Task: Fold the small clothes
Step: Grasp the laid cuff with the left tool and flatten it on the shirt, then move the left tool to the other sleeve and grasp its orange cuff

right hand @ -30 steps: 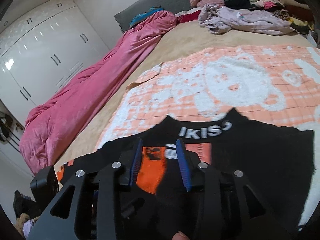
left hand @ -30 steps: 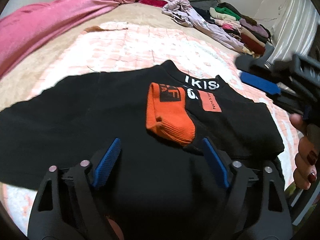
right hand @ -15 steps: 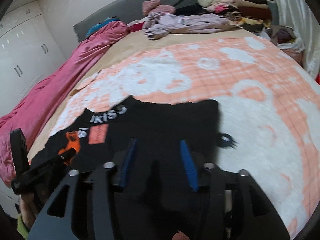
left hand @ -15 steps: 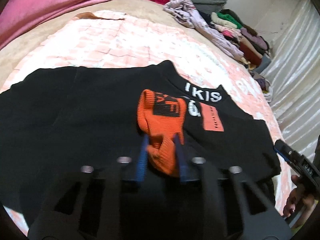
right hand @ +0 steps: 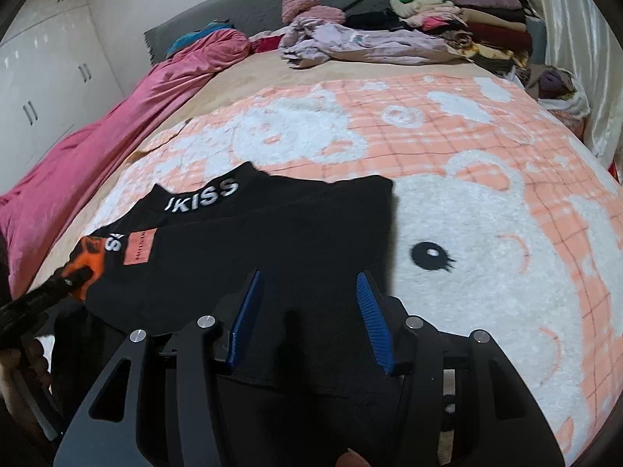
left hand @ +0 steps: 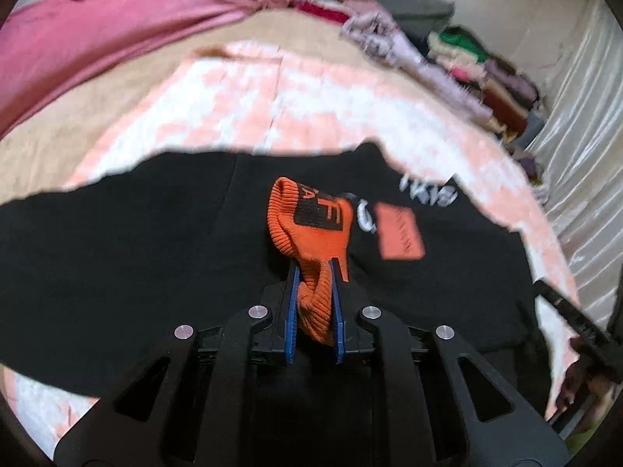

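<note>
Cuff status: your left gripper [left hand: 314, 272] is pinched tight on the orange ribbed cuff [left hand: 311, 233] of the black garment [left hand: 136, 264]. The blue pads [left hand: 291, 311] squeeze the knit from both sides, and the cuff bunches up between them, with its free end standing up past the fingertips. The left view is blurred, so I can't tell whether the cuff is lifted clear of the cloth under it.

Your right gripper [right hand: 307, 284] has its jaws spread about halfway, with nothing pinched. It hangs over the near right part of the garment [right hand: 272, 241], black cloth showing between and under both blue pads [right hand: 373, 323]. I can't tell whether the fingertips touch the fabric.

The garment lies spread flat on the peach-and-white blanket [right hand: 486, 202], toward the blanket's near left corner as the right view shows it. Its white-lettered neckband [right hand: 202, 194] points at the far edge, and an orange label patch [right hand: 139, 248] sits just below it. The garment's right edge stops just short of the bear's black eye [right hand: 430, 255] printed on the blanket. In the right view, the pinched cuff [right hand: 87, 262] sits at the garment's left end, well apart from your right gripper.

A pink quilt [right hand: 97, 155] runs along the bed's left edge. Loose clothes [right hand: 370, 43] and a folded stack [right hand: 467, 11] line the far edge.
</note>
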`<state>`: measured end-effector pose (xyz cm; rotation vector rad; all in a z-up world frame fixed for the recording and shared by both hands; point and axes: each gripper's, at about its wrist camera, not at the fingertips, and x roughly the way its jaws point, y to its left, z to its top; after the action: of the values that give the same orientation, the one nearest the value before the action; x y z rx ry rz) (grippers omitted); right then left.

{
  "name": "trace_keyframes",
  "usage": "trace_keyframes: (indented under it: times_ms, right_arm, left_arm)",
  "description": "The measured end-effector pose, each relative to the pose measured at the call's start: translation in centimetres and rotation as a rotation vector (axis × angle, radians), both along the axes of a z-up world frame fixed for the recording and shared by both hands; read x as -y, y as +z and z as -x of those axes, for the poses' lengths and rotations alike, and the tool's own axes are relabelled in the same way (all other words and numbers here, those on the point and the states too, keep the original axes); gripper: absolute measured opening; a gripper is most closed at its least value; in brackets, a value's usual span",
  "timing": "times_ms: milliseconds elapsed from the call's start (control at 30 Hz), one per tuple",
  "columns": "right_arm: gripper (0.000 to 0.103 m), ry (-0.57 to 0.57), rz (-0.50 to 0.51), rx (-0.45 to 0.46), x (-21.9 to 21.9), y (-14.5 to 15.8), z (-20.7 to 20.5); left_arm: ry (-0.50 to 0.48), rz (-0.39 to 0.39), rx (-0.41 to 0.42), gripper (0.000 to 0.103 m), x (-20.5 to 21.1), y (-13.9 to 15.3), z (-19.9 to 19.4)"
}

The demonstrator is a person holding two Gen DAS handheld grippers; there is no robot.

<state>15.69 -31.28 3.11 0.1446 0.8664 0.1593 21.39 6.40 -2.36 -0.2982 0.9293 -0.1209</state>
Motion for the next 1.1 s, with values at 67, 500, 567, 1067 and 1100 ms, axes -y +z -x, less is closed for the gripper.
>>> trace_keyframes:
  times_ms: [67,500,567,1067,1100]
  right_arm:
    - [0.049,0.021,0.012,0.0,-0.8,-0.2,-0.2]
    - [0.049,0.054,0.038,-0.053,-1.5,-1.7,-0.5]
    - [0.051,0.068,0.036,-0.029,-1.9,-1.0,0.1]
    - [0.062,0.11,0.057,-0.077,-3.8,-2.8,0.5]
    - [0.062,0.114,0.048,-0.07,-3.8,-2.6,0.7]
  left_arm:
    - [0.0,0.007,-0.009,0.009,-0.2,-0.1,0.2]
    - [0.072,-0.097,0.098,0.011,-2.6,3.1,2.0]
    - [0.027,-0.106,0.125,0.011,-1.4,3.5,2.3]
    - [-0.022,-0.151,-0.017,0.027,0.0,0.2,1.6]
    - [-0.019,-0.144,-0.011,0.027,-0.1,0.4,1.8]
